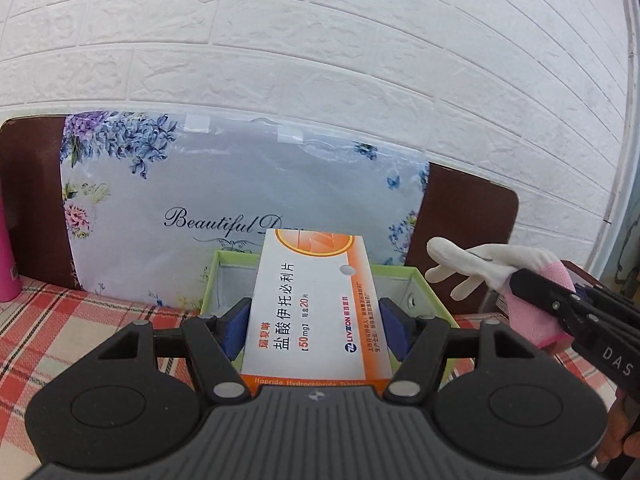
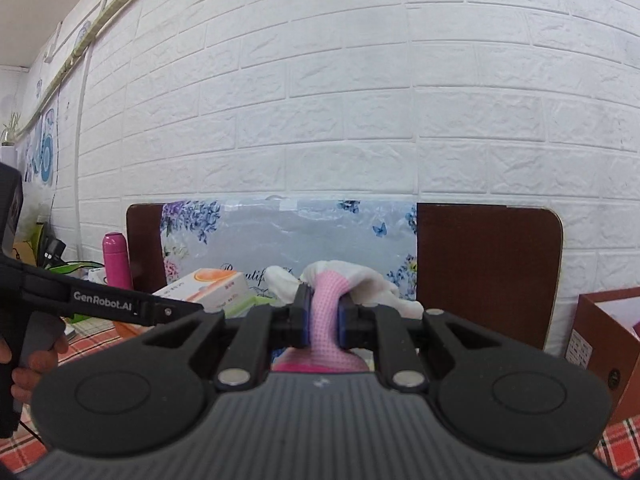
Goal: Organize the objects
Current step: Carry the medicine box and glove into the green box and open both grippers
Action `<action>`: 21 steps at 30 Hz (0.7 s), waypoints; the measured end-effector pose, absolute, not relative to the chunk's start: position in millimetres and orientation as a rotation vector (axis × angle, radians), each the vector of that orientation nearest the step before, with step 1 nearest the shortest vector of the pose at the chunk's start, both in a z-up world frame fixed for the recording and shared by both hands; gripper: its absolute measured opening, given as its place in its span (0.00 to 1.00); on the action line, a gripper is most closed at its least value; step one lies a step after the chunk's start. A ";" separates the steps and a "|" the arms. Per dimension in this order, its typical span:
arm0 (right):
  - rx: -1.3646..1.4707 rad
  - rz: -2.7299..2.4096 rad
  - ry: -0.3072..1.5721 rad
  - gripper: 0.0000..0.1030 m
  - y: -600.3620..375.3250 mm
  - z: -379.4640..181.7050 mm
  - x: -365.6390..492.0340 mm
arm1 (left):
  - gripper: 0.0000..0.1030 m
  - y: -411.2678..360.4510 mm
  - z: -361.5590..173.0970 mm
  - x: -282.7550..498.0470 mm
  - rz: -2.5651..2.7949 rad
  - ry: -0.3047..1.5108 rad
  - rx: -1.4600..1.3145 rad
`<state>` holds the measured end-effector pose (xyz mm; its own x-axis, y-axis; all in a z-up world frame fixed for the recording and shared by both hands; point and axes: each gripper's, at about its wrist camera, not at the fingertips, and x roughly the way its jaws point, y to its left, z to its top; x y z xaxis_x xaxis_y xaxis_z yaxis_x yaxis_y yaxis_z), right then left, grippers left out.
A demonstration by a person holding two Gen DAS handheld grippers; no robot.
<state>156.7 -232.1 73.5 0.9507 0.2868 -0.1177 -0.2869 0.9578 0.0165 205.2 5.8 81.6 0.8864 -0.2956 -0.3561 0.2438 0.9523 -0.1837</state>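
My left gripper [image 1: 314,322] is shut on a white and orange medicine box [image 1: 312,300], its blue pads pressing both long sides. The box hangs over an open green-rimmed box [image 1: 420,284] on the checked tablecloth. At the right of the left wrist view, my right gripper [image 1: 516,280] holds a white and pink glove [image 1: 480,268] in the air. In the right wrist view that gripper [image 2: 323,312] is shut on the glove [image 2: 326,308] at its pink cuff, the white fingers drooping beyond. The medicine box [image 2: 208,286] and left gripper show at the left there.
A floral board [image 1: 224,208] leans on a dark brown panel [image 2: 484,272] against the white brick wall. A pink bottle [image 2: 116,260] stands at the left. A red-brown box [image 2: 604,340] sits at the right. A hand [image 2: 36,364] grips the left tool's handle.
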 end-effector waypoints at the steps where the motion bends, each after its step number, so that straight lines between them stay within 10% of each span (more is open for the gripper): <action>1: -0.006 0.289 0.119 0.12 -229.3 73.2 168.2 | 0.67 6.2 82.5 214.3 -0.277 0.386 -0.142; 8: -0.025 0.271 0.129 0.14 -215.7 50.1 235.0 | 0.68 1.2 68.6 279.4 -0.245 0.382 -0.163; 12: -0.081 0.199 0.299 0.77 -209.9 16.6 274.3 | 0.83 -1.8 43.1 298.5 -0.203 0.457 -0.128; 21: -0.153 0.145 0.284 0.91 -215.9 0.0 252.0 | 0.83 9.2 30.6 279.8 -0.207 0.485 -0.139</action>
<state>252.0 -215.9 0.0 0.9495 0.1208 -0.2896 -0.1639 0.9780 -0.1294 279.8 9.2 30.6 0.8644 -0.2294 -0.4475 0.1635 0.9697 -0.1813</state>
